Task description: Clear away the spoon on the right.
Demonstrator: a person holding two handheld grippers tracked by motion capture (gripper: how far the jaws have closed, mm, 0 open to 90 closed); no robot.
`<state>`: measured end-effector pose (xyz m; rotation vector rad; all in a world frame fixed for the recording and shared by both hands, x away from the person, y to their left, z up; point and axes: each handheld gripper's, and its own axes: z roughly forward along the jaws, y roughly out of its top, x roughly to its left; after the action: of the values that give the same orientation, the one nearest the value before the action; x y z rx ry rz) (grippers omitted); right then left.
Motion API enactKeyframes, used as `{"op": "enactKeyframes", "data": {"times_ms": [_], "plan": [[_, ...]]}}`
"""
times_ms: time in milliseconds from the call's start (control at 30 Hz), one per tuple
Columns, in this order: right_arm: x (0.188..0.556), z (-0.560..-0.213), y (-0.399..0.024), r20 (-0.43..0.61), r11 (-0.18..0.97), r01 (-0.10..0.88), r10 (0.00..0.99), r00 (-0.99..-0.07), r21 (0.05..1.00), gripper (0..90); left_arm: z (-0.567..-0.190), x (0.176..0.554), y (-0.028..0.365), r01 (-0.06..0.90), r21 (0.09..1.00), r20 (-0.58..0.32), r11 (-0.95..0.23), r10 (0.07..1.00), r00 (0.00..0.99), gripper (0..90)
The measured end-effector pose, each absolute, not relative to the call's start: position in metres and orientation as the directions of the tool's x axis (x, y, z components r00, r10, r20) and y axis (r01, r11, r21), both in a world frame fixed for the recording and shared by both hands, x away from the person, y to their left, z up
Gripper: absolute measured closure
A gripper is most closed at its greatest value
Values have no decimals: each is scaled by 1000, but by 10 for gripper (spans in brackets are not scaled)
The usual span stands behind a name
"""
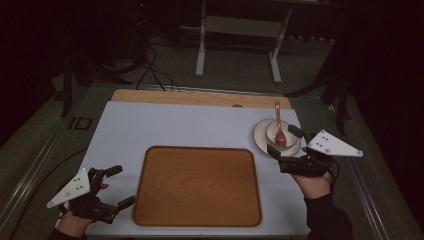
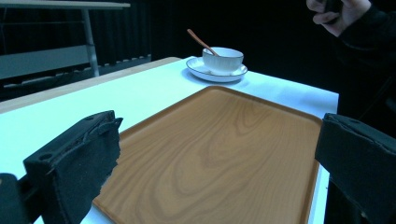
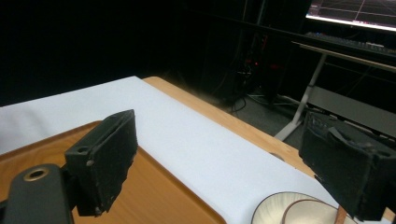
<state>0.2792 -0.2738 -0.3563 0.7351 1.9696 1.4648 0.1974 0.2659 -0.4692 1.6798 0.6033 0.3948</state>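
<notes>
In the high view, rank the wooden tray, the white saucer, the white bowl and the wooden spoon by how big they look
1. Brown wooden tray
2. Round white saucer
3. Small white bowl and brown wooden spoon: too alike to rank.

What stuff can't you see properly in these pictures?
- Inside of the bowl: too small in the high view; the left gripper view sees only its side.
- Saucer and spoon: cut off by the right gripper view's bottom edge.
- Room behind the table: too dark.
- Tray's near corners: hidden by black jaws in the left gripper view.
</notes>
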Motion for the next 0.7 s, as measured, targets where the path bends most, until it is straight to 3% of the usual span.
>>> {"op": "enactKeyframes", "data": {"times_ms": [700], "plan": [[338, -348, -282, -90, 245, 185, 800, -594, 952, 122, -470, 198, 265, 173, 977, -66, -127, 589, 805, 0]]}}
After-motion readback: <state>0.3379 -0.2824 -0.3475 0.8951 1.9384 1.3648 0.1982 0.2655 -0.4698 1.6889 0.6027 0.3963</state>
